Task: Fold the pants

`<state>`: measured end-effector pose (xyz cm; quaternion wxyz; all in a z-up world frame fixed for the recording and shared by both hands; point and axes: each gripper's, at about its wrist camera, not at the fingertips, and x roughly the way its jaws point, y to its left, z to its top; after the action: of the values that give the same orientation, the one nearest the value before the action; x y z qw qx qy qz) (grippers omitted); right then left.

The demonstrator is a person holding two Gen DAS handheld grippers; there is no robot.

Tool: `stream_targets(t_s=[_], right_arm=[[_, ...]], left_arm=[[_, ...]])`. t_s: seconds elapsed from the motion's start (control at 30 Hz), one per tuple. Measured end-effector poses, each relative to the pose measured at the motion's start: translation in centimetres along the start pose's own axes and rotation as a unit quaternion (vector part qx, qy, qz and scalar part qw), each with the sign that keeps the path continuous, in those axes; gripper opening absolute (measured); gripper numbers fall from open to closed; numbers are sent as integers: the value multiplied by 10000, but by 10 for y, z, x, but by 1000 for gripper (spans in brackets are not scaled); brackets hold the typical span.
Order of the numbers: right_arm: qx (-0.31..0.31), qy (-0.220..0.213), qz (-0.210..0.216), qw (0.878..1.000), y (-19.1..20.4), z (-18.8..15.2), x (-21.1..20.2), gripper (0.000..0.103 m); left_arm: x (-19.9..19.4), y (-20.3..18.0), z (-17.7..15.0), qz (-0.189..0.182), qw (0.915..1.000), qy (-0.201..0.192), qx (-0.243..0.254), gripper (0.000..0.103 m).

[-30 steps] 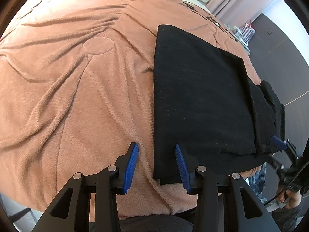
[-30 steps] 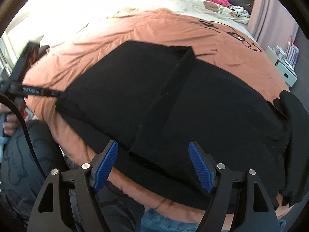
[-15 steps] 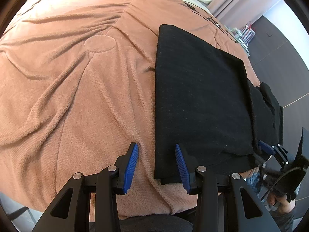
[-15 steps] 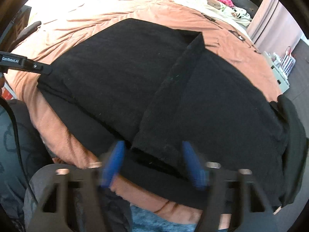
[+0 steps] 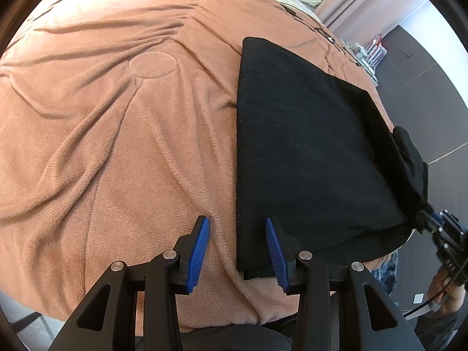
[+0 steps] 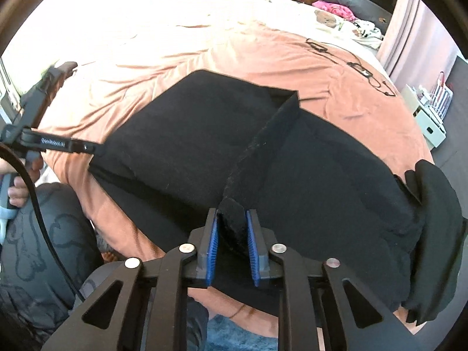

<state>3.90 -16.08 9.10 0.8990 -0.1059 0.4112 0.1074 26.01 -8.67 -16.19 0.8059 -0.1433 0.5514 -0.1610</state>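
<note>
Black pants (image 5: pixel 307 152) lie partly folded on a salmon-pink blanket (image 5: pixel 117 146) over a bed. My left gripper (image 5: pixel 237 248) is open, its blue pads straddling the near left corner of the folded pants without closing. In the right wrist view the pants (image 6: pixel 321 175) spread wide, with a folded layer on the left. My right gripper (image 6: pixel 232 245) is shut on the near end of that layer's raised edge. The left gripper (image 6: pixel 87 147) shows there at the pants' left corner. The right gripper (image 5: pixel 433 222) shows in the left wrist view at the pants' right edge.
The bed's near edge runs just below both grippers. Cables and glasses (image 6: pixel 365 73) lie on the blanket far right. Stuffed toys and clothes (image 6: pixel 321 3) sit at the head of the bed. A white storage box (image 6: pixel 430 117) stands beside the bed at right.
My right gripper has moved in and shut on the folded layer's edge, which was between open jaws before. My left gripper has stayed open at the pants' corner.
</note>
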Motion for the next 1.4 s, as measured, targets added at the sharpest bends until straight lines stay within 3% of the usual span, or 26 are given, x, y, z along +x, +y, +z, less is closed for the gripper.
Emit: stream_targets(t_s=[0.13, 0.53, 0.83, 1.07, 1.17, 1.2, 1.23, 1.3, 1.4], right_arm=[[264, -95, -43, 9996, -16, -3, -15, 13], [882, -364, -989, 9905, -88, 14, -49, 11], [881, -142, -1706, 9813, -129, 45, -26, 11], [1265, 10, -2193, 9674, -163, 63, 9, 13], [1266, 117, -2713, 9541, -167, 68, 25, 21], [1324, 142, -2736, 9526, -169, 67, 28, 32], [1382, 140, -2647, 9543, -171, 66, 32, 44], [1569, 86, -2404, 9579, -171, 61, 34, 54], [1759, 133, -2000, 9638, -166, 48, 36, 55]], left_arm=[[1, -1, 0, -1, 10000, 5, -3, 43], [2, 1, 2, -32, 10000, 30, -3, 43], [3, 3, 1, -62, 10000, 21, -53, 43], [3, 5, 2, -69, 10000, 35, -58, 43], [3, 5, 2, -65, 10000, 31, -62, 43], [3, 5, 2, -66, 10000, 30, -65, 43], [3, 5, 2, -70, 9999, 28, -69, 43], [3, 5, 2, -68, 9999, 31, -68, 43], [3, 4, 1, -51, 10000, 36, -48, 43]])
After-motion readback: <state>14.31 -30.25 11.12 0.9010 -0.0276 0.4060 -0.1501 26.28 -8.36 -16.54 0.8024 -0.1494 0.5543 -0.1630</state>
